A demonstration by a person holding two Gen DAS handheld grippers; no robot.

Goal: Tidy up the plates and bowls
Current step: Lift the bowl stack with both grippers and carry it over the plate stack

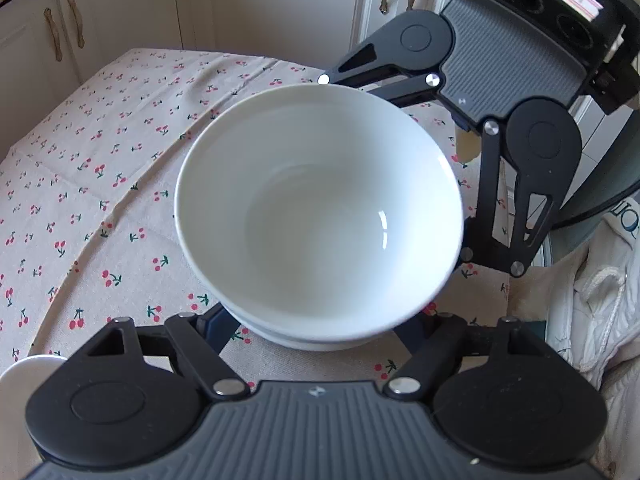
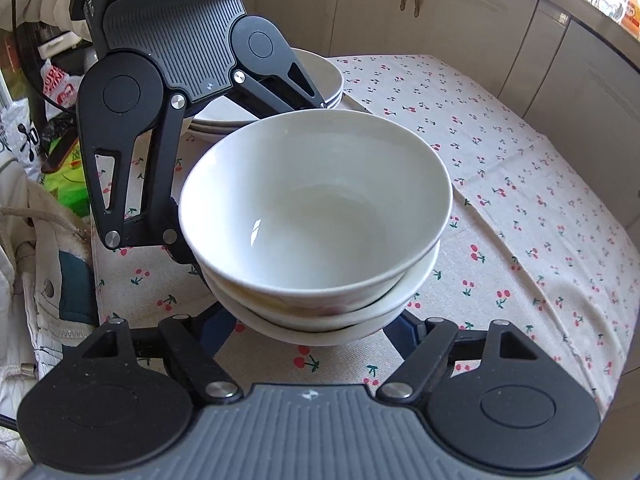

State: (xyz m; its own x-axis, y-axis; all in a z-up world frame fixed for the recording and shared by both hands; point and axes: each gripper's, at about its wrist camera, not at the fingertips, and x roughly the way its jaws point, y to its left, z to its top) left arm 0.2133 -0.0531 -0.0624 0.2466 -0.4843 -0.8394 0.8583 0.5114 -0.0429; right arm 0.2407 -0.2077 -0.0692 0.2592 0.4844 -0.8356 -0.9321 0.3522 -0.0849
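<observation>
A stack of white bowls (image 1: 320,216) sits on the cherry-print tablecloth (image 1: 100,168); it also shows in the right wrist view (image 2: 316,220). My left gripper (image 1: 320,332) is spread wide around the stack's base, its fingertips hidden under the bowls. My right gripper (image 2: 316,336) is spread the same way from the other side. Each gripper shows in the other's view, the right one (image 1: 492,92) and the left one (image 2: 168,80), with the fingers either side of the stack. A stack of white plates (image 2: 320,76) stands behind the left gripper.
The rim of a white plate (image 1: 28,368) shows at the lower left. White clothing (image 1: 592,312) lies off the table's edge. Cream cabinets (image 2: 440,12) stand behind the table. Bags and clutter (image 2: 60,132) sit beside it.
</observation>
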